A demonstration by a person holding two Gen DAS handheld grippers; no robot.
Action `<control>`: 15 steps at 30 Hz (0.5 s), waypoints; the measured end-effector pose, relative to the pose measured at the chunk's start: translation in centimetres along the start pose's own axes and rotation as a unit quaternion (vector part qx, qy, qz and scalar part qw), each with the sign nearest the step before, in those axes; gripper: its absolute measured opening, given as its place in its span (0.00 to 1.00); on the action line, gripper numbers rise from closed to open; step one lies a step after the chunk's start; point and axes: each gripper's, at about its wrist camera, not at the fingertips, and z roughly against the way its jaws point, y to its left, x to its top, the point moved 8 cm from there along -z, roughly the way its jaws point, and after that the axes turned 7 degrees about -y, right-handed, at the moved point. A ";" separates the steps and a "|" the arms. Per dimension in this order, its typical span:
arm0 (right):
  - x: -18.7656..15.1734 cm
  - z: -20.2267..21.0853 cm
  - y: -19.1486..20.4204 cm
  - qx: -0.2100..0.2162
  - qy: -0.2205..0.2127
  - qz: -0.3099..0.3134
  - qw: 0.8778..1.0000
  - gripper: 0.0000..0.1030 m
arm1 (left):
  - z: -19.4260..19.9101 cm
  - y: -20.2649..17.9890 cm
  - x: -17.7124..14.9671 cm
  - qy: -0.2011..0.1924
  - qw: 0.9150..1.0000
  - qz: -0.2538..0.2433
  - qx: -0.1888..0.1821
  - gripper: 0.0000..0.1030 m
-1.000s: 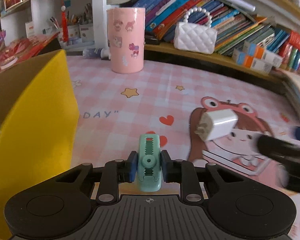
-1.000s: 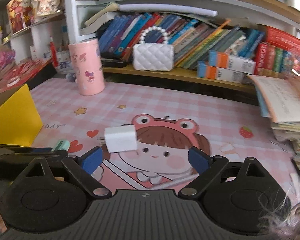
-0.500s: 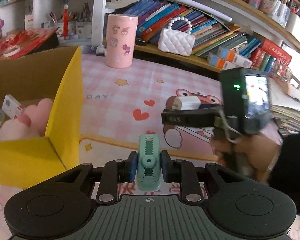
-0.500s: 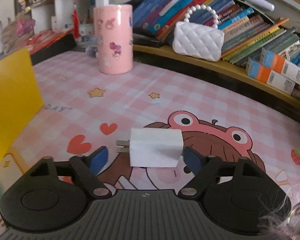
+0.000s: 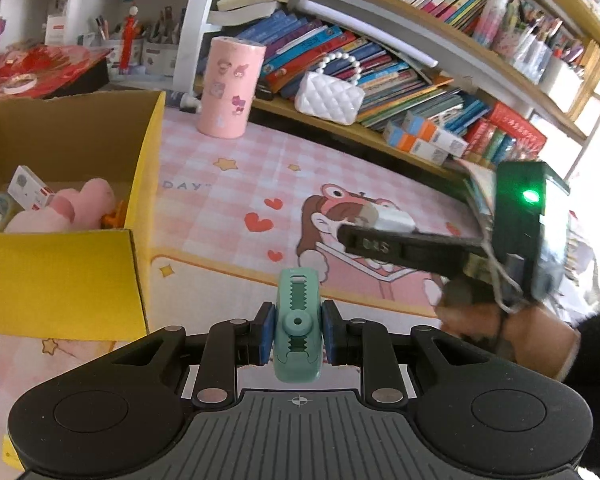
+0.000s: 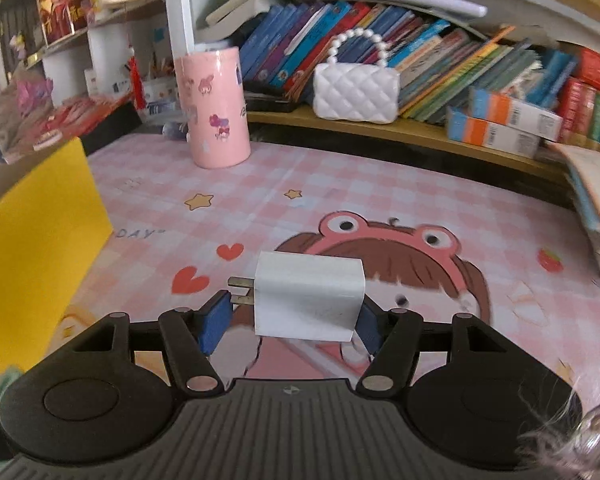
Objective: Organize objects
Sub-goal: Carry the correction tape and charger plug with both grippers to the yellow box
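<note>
Box part-filled with plush toy; left gripper clamps green clip beside it, right gripper closing around white charger, both unboxed.

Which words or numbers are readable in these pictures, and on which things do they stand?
"DAY": printed on the pink table mat, with a closing quote mark after it.
Raised marking on the right gripper finger: too blurred to read.
Book spines and orange-and-blue boxes: too small to read.
</note>
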 end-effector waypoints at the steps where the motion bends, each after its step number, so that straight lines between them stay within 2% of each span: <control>1: -0.2 0.9 0.0 -0.005 0.001 -0.004 1.000 0.60 | 0.4 0.0 0.0 -0.002 1.000 0.000 -0.005 0.22; 7: -1.4 7.6 0.7 -0.028 0.006 -0.035 0.999 0.60 | 3.1 1.1 -0.8 -0.004 1.000 0.003 -0.024 0.22; 15: -3.6 13.6 5.6 -0.026 0.003 -0.044 0.999 0.60 | 6.9 4.9 -1.3 -0.021 0.999 0.026 -0.020 0.22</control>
